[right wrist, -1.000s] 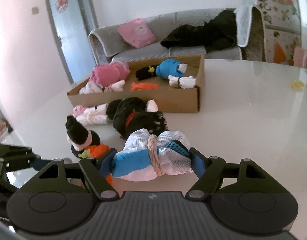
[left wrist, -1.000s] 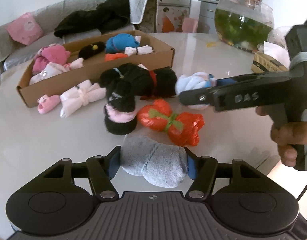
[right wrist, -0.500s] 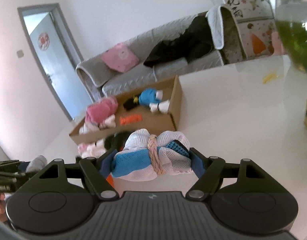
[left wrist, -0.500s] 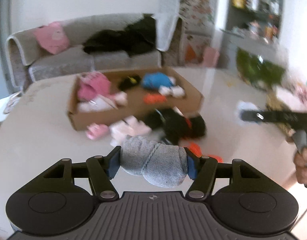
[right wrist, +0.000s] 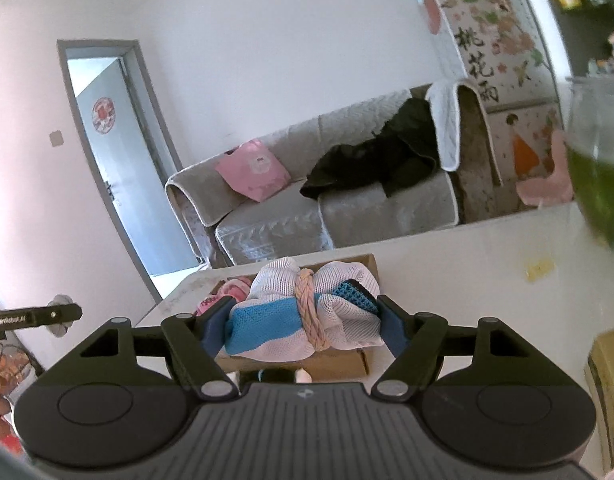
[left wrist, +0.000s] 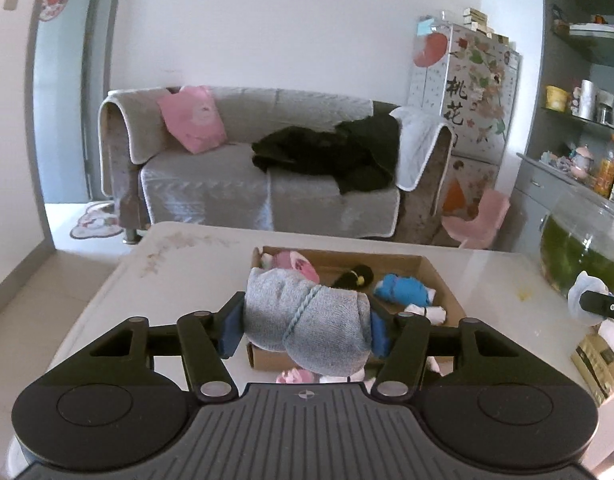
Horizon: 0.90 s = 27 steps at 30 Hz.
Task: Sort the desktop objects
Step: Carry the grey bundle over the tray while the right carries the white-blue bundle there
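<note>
The left claw (left wrist: 305, 326) is clenched on a grey sock bundle (left wrist: 307, 322) tied with a pale blue cord, its blue pads pressing the bundle's two ends; its jaws have just been closing a little on that bundle. The bundle hangs in the air above the near part of a cardboard box (left wrist: 437, 280) that sits on the white bench (left wrist: 179, 264). The right claw (right wrist: 301, 322) is grasping a white-and-blue mesh sock bundle (right wrist: 303, 314) bound with a braided pinkish band, again squeezed end to end between the pads, and held clear of the bench in front of the same box. Inside the box, seen from the left wrist, lie a pink bundle (left wrist: 293, 265), a black one (left wrist: 355, 276), a blue one (left wrist: 403, 290) and a small white one (left wrist: 425, 313). Just below the grey bundle, on the bench before the box, a pink-and-white piece (left wrist: 293, 377) peeks out. To the right stands a glass fishbowl (left wrist: 583, 248) with green water, and a yellowish carton (left wrist: 597, 358) lies near the bench edge. Beyond the bench is a grey sofa (left wrist: 235, 188) with a pink cushion (left wrist: 193, 122) and dark clothing (left wrist: 335, 154) on it.
</note>
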Tool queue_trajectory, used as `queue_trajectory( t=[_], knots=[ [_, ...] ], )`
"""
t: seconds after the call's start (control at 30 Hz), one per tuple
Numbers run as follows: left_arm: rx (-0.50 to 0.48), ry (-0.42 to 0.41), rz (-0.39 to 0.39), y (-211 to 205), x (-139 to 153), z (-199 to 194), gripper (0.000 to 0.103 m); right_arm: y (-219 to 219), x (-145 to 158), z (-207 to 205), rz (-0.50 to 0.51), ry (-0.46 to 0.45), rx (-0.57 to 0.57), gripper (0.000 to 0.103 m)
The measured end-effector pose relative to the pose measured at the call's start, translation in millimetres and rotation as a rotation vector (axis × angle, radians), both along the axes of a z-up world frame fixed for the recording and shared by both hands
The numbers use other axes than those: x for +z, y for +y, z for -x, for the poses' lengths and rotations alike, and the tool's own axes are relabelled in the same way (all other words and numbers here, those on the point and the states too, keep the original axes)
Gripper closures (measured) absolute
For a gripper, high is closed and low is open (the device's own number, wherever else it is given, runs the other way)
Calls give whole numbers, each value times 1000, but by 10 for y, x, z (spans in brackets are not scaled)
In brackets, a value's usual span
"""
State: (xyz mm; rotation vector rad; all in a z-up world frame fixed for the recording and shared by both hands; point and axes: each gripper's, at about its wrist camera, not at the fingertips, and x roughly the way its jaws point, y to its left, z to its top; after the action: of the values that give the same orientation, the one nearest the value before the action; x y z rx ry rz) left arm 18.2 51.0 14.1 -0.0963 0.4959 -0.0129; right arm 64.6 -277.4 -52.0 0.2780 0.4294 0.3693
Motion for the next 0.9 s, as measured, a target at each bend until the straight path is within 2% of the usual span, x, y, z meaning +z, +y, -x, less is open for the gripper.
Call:
queue_trajectory(
  t=[0.47,0.57,0.9],
  knots=[
    [-14,59,-40,-271,260,-836,39,304,128,-411,69,-2,76,32],
    [-29,89,-16,-280,234,-1053,39,358,139,-520,91,5,82,32],
    [-43,153,-67,-421,-57,-1559,39,544,111,-839,144,38,102,32]
  ],
)
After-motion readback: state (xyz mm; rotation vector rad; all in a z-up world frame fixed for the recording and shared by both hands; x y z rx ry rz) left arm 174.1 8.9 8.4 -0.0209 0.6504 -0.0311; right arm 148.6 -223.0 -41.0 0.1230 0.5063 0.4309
